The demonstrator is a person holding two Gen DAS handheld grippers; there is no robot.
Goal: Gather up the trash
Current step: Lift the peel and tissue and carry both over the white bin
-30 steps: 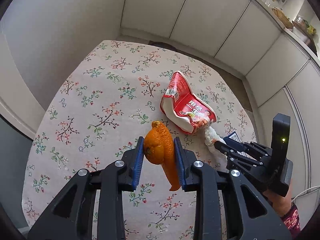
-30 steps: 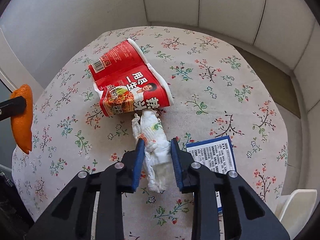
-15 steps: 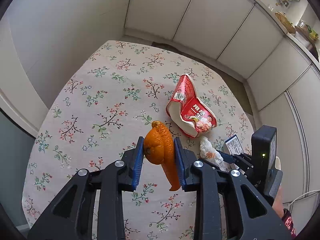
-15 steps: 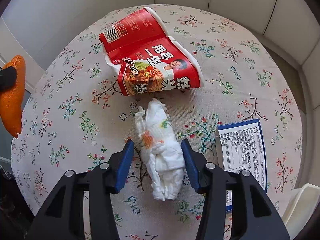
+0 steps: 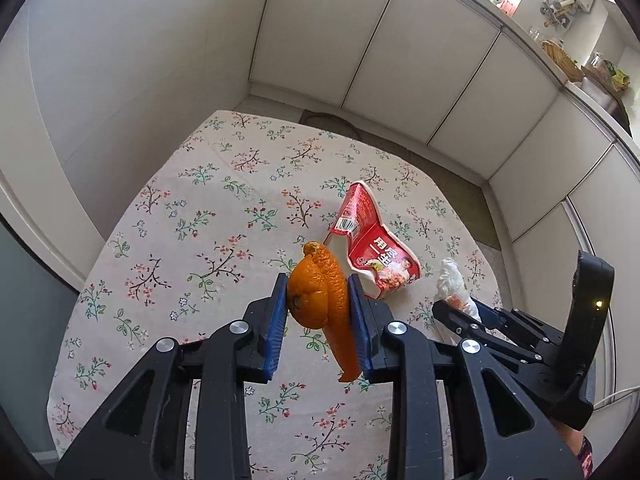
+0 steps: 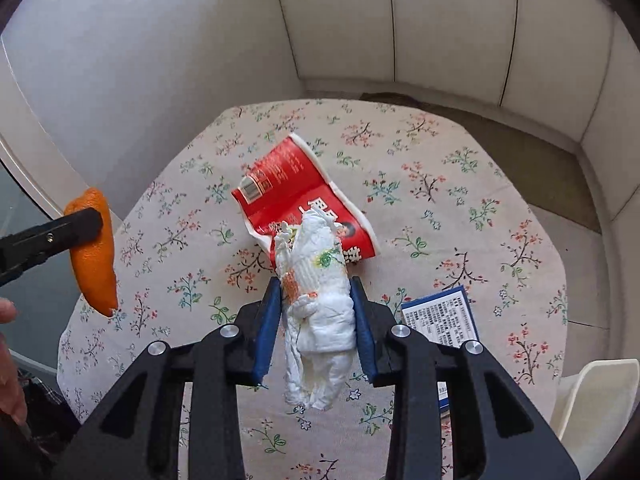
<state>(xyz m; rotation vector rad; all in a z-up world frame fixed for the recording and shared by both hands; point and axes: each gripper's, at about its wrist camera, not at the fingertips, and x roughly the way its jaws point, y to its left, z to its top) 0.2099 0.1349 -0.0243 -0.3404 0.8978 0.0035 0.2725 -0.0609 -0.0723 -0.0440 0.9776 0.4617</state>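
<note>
My left gripper (image 5: pixel 318 292) is shut on an orange peel (image 5: pixel 320 300) and holds it above the floral tablecloth (image 5: pixel 200 240). My right gripper (image 6: pixel 316 296) is shut on a crumpled white tissue (image 6: pixel 320 300) and holds it lifted off the table. The tissue also shows in the left wrist view (image 5: pixel 454 284), and the peel in the right wrist view (image 6: pixel 94 256). A red snack wrapper (image 6: pixel 296 196) lies on the table beyond the tissue; it also shows in the left wrist view (image 5: pixel 372 248).
A small blue and white box (image 6: pixel 440 316) lies on the table to the right. A white bin rim (image 6: pixel 592 400) shows at the lower right. White cabinets (image 5: pixel 360 40) and a wall surround the table.
The right gripper opened around the tissue half a second ago, then shut on it and lifted it off the table. The left gripper rose slightly with the peel.
</note>
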